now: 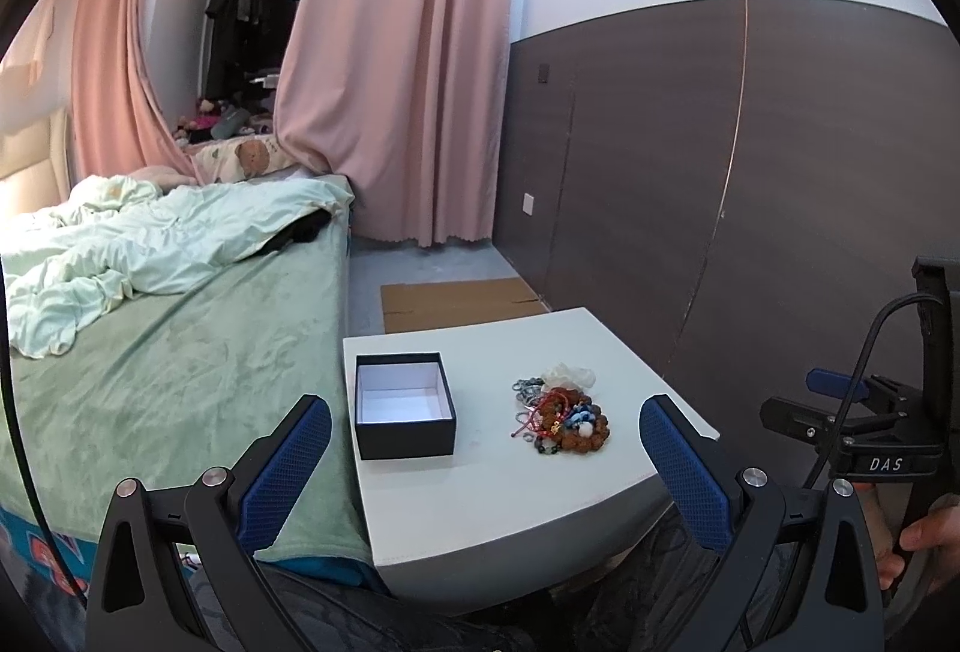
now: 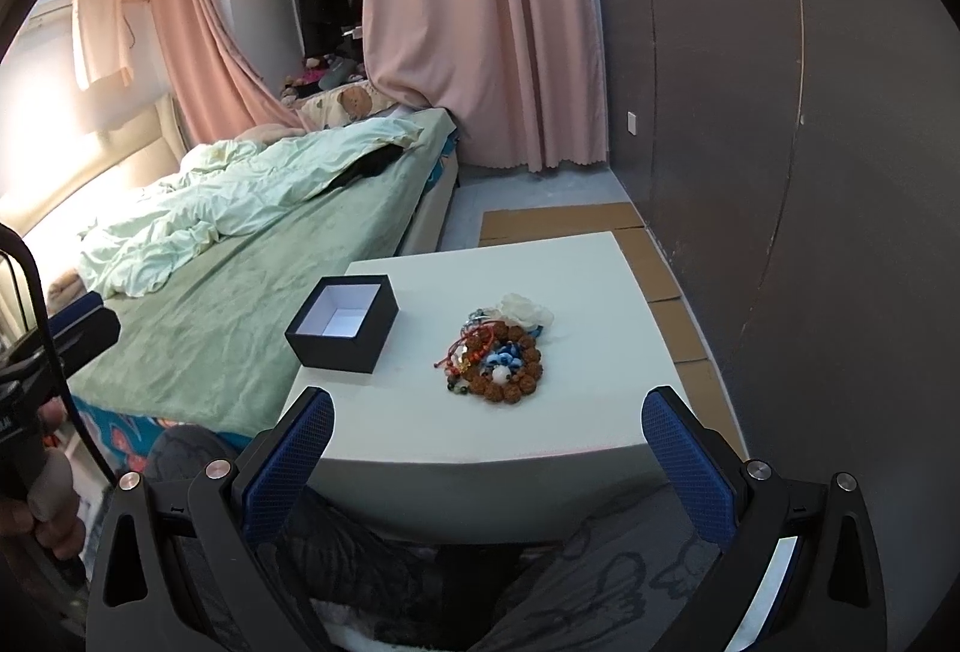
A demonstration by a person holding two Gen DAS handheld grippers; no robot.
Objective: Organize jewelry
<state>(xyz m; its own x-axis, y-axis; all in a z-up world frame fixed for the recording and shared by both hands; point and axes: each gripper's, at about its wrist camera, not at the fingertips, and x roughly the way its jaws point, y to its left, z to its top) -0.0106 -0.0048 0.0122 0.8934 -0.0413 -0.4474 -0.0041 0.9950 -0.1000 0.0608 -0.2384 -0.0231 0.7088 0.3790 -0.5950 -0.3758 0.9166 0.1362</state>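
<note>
Centrally on the white square worktop lies one tangled heap of beaded bracelets and cords, just right of one lidless black cardboard box with a white lining, its long axis running away from the cameras. Both the left gripper and right gripper hover empty, ribbed blue fingers spread wide.

Black hand-held gripper, blue textured pads
</note>
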